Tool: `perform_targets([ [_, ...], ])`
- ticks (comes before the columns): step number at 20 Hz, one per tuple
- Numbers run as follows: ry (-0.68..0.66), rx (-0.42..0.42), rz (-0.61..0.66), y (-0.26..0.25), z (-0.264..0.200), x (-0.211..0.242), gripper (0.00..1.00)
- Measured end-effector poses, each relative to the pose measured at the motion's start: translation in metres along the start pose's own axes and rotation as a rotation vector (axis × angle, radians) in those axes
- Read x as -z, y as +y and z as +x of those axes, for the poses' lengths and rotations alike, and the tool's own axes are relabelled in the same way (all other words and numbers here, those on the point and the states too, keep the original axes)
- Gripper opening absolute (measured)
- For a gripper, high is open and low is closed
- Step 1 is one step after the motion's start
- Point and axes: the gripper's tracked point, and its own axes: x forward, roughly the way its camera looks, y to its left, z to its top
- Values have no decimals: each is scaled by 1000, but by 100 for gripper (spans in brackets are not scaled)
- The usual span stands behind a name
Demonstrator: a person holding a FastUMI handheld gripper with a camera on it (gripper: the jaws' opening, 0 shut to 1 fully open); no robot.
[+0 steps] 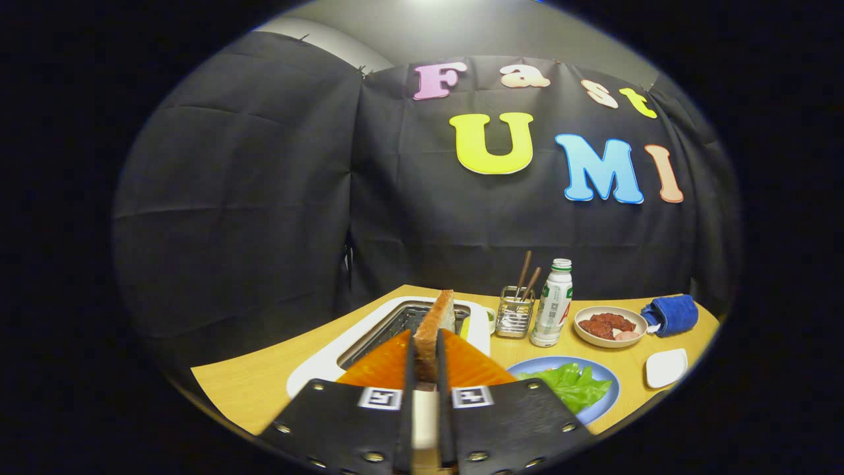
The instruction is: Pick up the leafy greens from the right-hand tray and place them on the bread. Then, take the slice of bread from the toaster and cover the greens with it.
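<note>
A toasted slice of bread (435,322) stands on edge between my fingers, just above the slot of the white toaster (316,371). My gripper (425,338) is shut on the slice, with both fingers pressed against its flat sides. The slice's upper end sticks out beyond the fingertips. Leafy greens (572,385) lie on a blue plate (608,400) to the right of the fingers. Whether bread lies under the greens cannot be made out.
Behind the plate stand a wire holder with chopsticks (514,315) and a white bottle (552,305). Further right are a bowl of red meat (610,325), a rolled blue cloth (672,314) and a small white dish (666,367). The wooden table (244,382) ends near the black cloth wall.
</note>
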Motion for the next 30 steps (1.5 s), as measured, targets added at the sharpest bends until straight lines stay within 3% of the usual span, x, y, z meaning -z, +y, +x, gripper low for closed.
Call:
perform_targets([
  [1,6,-9,-12,0,-1,0,13],
  [3,8,-27,-12,-1,3,-2,13],
  [4,5,-43,-14,1,-2,-3,5],
  [6,-2,-57,-50,1,4,-5,5],
  [21,-147,-119,120,-17,-36,-71,5],
  [25,-170,-94,132,-44,-55,-83,5],
  [30,-139,-37,118,-86,-67,-65,5],
])
